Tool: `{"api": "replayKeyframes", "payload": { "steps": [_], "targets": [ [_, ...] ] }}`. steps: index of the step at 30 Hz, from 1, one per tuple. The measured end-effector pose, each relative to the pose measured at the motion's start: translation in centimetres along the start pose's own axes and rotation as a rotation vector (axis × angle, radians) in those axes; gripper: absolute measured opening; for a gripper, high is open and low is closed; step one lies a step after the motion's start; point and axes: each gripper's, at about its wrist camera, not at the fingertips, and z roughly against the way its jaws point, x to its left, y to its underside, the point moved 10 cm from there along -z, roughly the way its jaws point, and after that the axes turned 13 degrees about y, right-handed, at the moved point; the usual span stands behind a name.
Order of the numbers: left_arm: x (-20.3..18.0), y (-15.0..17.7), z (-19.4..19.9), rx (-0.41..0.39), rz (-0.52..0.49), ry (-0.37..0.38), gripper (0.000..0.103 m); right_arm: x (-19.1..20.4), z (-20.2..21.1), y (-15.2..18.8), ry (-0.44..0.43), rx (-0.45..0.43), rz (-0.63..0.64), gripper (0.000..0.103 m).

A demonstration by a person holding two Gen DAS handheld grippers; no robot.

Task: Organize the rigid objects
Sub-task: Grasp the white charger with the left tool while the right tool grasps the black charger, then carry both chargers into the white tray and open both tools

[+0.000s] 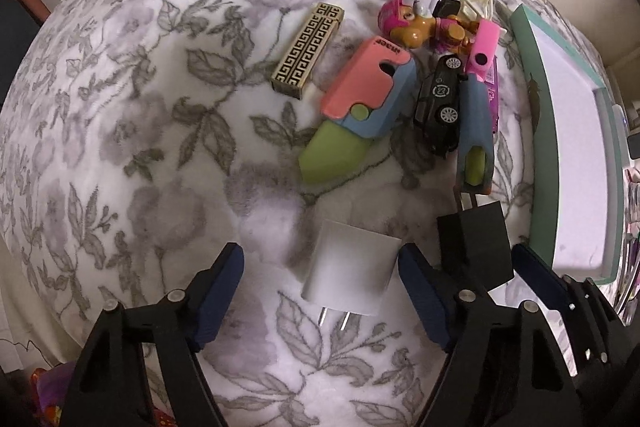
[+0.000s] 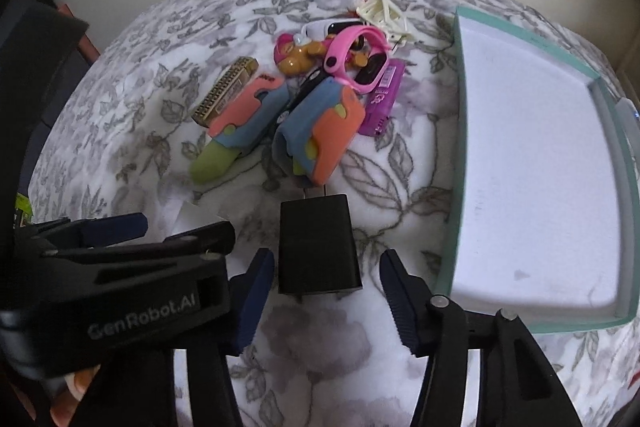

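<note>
**Two chargers, two open grippers**

Nearest the left camera lies the white charger (image 1: 350,267), flat on the floral blanket (image 1: 160,147), between the fingers of the left gripper (image 1: 320,291); the jaws stand wide and neither pad touches it. Its two prongs point back toward the camera, so its long axis runs along the fingers. The black charger (image 2: 318,243) sits likewise inside the right gripper (image 2: 326,291), whose jaws are also wide and apart from it; its prongs point away, toward the toy pile (image 2: 316,95). Both look light, stiff and smooth-sided, probably a little slippery, and unlikely to break. The flat side faces, already square to the pads, seem the best hold, mid-body and clear of the prongs. The teal tray (image 2: 460,147) lies just right of the black charger.
</note>
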Motion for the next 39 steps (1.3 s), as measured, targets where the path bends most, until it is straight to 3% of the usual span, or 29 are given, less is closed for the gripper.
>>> {"api": "replayKeyframes", "payload": {
  "steps": [6,15,19,28,39],
  "targets": [
    [-0.9,0.1,-2.1,0.036,-0.001,0.021,0.062,0.4,-1.0,0.3,0.014,0.020,0.025,0.051],
    [-1.3,-0.6,-3.4,0.028,-0.033,-0.029,0.057,1.0,-1.3,-0.2,0.056,-0.020,0.060,0.049],
    [-1.7,-0.7,-3.1,0.023,-0.027,-0.025,0.044,1.1,-1.4,-0.3,0.053,-0.027,0.044,0.045],
    [-1.2,-1.2,-1.9,0.021,0.009,0.009,0.044,0.3,-0.3,-0.8,0.020,-0.036,0.009,0.044],
    [-1.0,-5.0,4.0,-0.105,-0.005,0.078,0.044,-2.2,3.8,-3.3,-0.028,-0.131,-0.082,0.044]
  ]
}}
